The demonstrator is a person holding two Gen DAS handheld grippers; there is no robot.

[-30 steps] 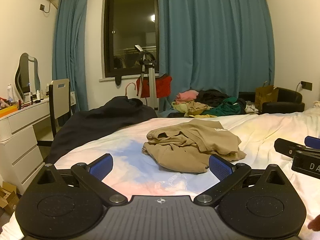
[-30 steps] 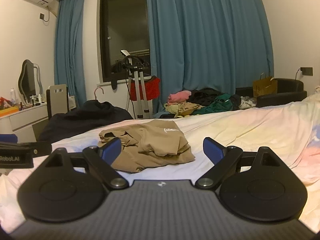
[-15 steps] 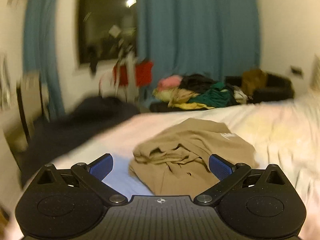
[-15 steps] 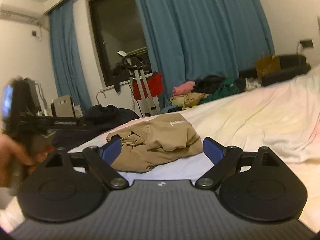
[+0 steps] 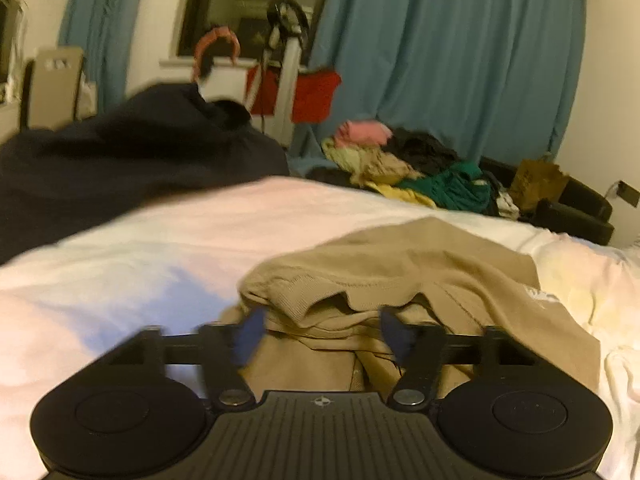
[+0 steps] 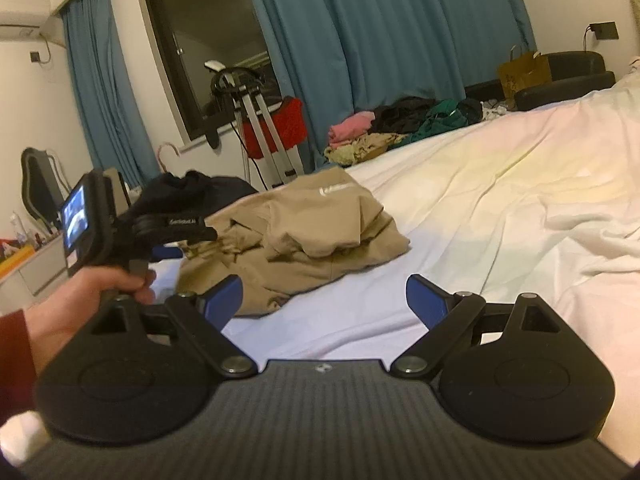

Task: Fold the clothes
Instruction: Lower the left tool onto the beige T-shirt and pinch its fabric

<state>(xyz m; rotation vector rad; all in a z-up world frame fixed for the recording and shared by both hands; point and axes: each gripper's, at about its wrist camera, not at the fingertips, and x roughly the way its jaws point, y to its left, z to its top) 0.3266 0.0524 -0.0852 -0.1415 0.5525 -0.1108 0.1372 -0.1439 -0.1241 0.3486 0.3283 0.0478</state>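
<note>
**Operator:** Garment position relative to each claw?

**Inspector:** Tan garment [image 5: 420, 272] lies crumpled on the bed sheet [image 5: 120, 264]. At the left gripper [image 5: 322, 332], its near folds sit directly between and just ahead of the blue fingertips [image 5: 250, 334]; the jaws stand apart, partway in, with cloth in the gap but no visible clamp. Fingertip detail is blurred.

**Operator:** And the right side?

**Inspector:** Right gripper [image 6: 324, 300] has its jaws wide apart, holding nothing. The garment [image 6: 304, 236] lies ahead of it and to the left, its near edge just beyond the left fingertip [image 6: 224, 300]; bare sheet [image 6: 500, 200] fills the gap between the fingertips.

**Operator:** Anything beside it?

**Inspector:** To the left, a hand [image 6: 92, 300] grips the other unit's handle, that unit reaching to the garment's left edge.

**Operator:** Farther out?

**Inspector:** Beyond the garment: a dark garment [image 5: 132, 160] at the bed's far-left edge, a clothes pile [image 5: 404, 164] ahead, then teal curtains [image 5: 448, 56].
</note>
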